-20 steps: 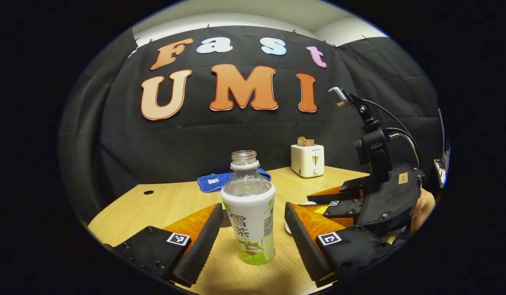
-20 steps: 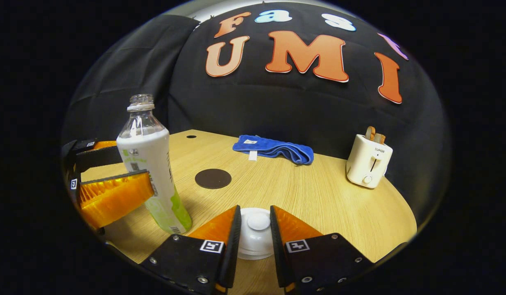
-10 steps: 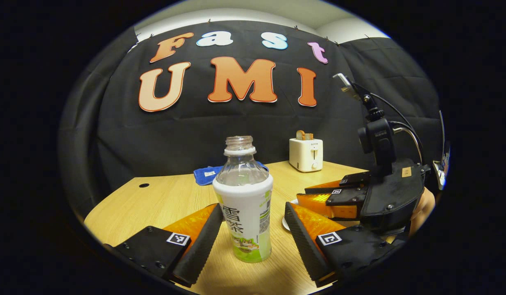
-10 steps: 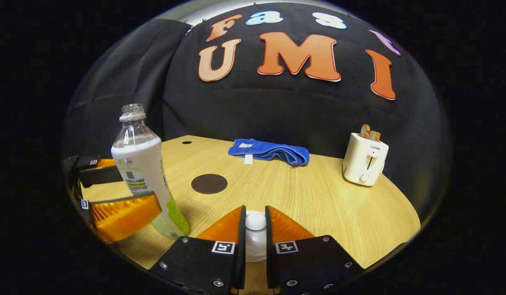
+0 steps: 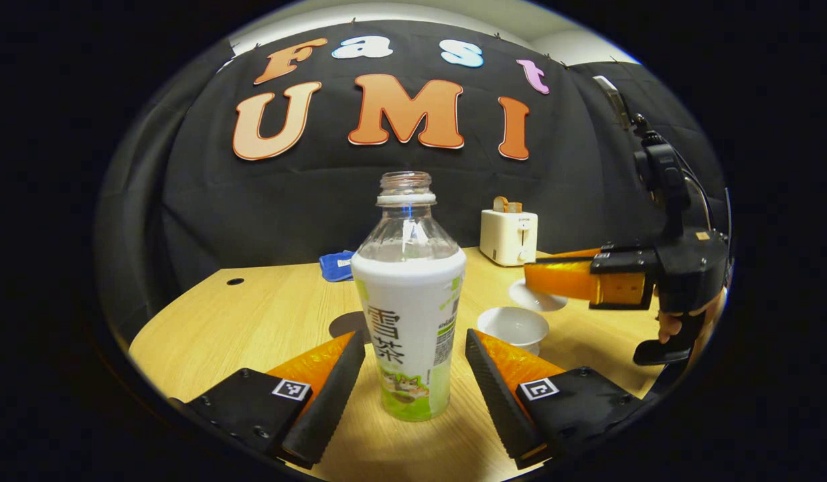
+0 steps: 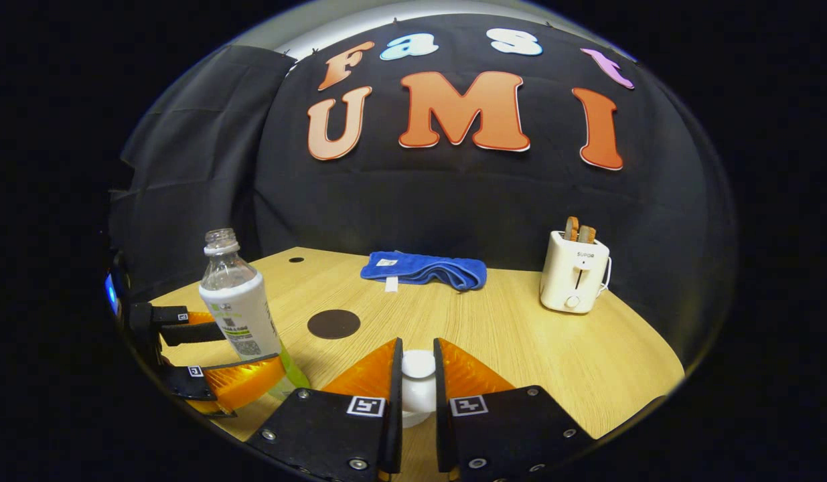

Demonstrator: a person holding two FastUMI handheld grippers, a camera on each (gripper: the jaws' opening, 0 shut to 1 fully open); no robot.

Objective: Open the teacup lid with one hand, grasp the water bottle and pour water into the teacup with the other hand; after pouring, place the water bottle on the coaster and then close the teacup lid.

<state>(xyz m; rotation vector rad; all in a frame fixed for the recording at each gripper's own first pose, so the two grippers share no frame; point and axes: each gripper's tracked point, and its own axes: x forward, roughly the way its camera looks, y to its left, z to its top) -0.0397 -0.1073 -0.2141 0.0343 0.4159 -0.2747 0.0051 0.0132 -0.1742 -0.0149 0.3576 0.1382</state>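
One bottle (image 5: 408,304), one teacup (image 5: 517,328), one lid (image 6: 418,365), one coaster (image 6: 333,324), one blue towel (image 6: 423,270), one toaster (image 6: 574,272) holding two toast slices (image 6: 579,232), and two grippers on one table (image 6: 534,341).

Toward the back of a light wooden table (image 6: 520,335), against the black cloth wall (image 6: 420,201): a folded blue towel (image 6: 423,269) and, well apart on the right, a white toaster (image 6: 574,281) with two slices upright in its slots. Near the far left corner, a small round hole (image 6: 296,259).

Water bottle (image 5: 408,314) before coaster (image 6: 333,324), teacup (image 5: 517,327) right, towel (image 6: 423,269) and toaster (image 6: 574,272) behind
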